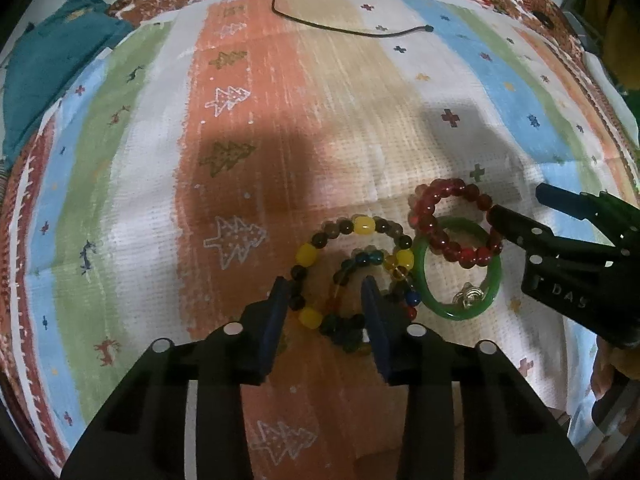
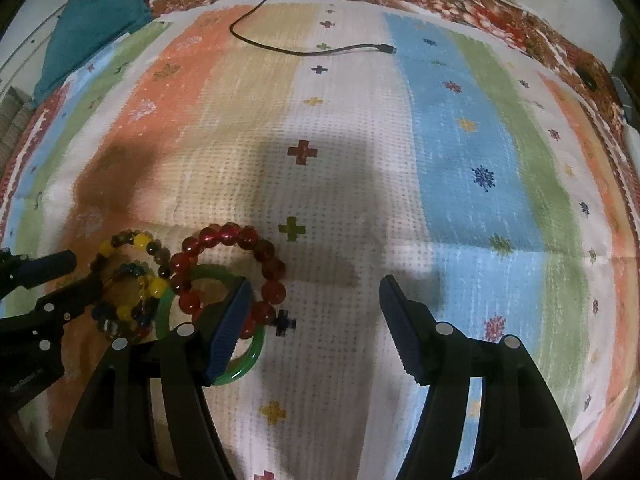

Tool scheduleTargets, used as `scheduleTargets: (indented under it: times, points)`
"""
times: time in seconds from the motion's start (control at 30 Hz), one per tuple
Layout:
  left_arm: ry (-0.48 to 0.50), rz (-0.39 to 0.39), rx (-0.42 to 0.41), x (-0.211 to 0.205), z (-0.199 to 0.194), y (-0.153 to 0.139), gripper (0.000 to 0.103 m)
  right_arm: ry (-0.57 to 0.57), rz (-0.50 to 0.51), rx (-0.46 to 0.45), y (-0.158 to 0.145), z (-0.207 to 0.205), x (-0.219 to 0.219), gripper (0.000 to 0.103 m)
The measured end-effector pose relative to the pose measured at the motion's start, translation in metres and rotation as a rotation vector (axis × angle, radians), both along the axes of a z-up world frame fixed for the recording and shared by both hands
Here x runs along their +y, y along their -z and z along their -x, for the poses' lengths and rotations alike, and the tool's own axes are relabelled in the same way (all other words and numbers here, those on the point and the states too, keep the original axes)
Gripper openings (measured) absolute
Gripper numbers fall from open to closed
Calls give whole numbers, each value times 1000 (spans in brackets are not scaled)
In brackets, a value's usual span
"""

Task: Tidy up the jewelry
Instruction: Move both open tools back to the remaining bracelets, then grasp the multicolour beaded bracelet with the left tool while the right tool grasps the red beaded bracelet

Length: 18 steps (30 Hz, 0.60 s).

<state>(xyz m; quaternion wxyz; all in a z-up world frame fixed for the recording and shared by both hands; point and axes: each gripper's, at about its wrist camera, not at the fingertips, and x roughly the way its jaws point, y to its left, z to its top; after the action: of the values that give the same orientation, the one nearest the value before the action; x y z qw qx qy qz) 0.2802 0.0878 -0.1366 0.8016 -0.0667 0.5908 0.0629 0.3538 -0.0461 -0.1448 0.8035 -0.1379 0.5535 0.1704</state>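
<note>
Two open grippers, left gripper (image 1: 326, 292) over beaded bracelets (image 1: 352, 264), green bangle (image 1: 456, 268)

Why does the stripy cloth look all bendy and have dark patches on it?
In both wrist views the fisheye lens bends the striped cloth into a dome, with black corners. In the left wrist view, soft shadows darken the cloth above the beaded bracelets. In the right wrist view, a shadow falls ahead of the open right gripper, and the red bracelet glints.

Beaded bracelets – three: red (image 1: 456, 222), yellow-brown (image 1: 352, 268), multicolour (image 1: 360, 280). Green bangle (image 1: 456, 272) – one. Cable (image 1: 344, 28) – one.
</note>
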Motion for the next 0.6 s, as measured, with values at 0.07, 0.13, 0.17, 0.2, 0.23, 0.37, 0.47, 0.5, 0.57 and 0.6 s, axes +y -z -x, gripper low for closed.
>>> scheduleTargets:
  times: [0.07,0.13,0.17,0.2,0.23,0.37,0.47,0.5,0.57,0.6]
  points:
    - [2,9,9,0,-1,4,35,9,-23,26,2,-3,-1,66]
    - [4,17,13,-1,-1,7,32,8,-31,39,4,-4,-1,61]
    - [4,20,11,-1,-2,8,29,5,-30,40,5,-4,0,58]
    - [5,22,9,-1,-2,9,29,2,-28,43,6,-5,1,57]
    - [8,27,14,-2,-3,11,29,-1,-26,43,7,-5,2,57]
    - [21,19,24,-4,-5,16,28,-10,-15,37,10,-5,5,56]
    - [19,29,35,-3,-5,21,24,-17,-10,33,11,-6,5,52]
    - [21,26,33,-3,-5,21,23,-22,-8,33,12,-6,6,52]
    - [25,20,34,-4,-5,23,17,-31,-8,32,13,-5,6,50]
    - [22,22,36,-4,-5,24,14,-35,-12,33,13,-4,7,46]
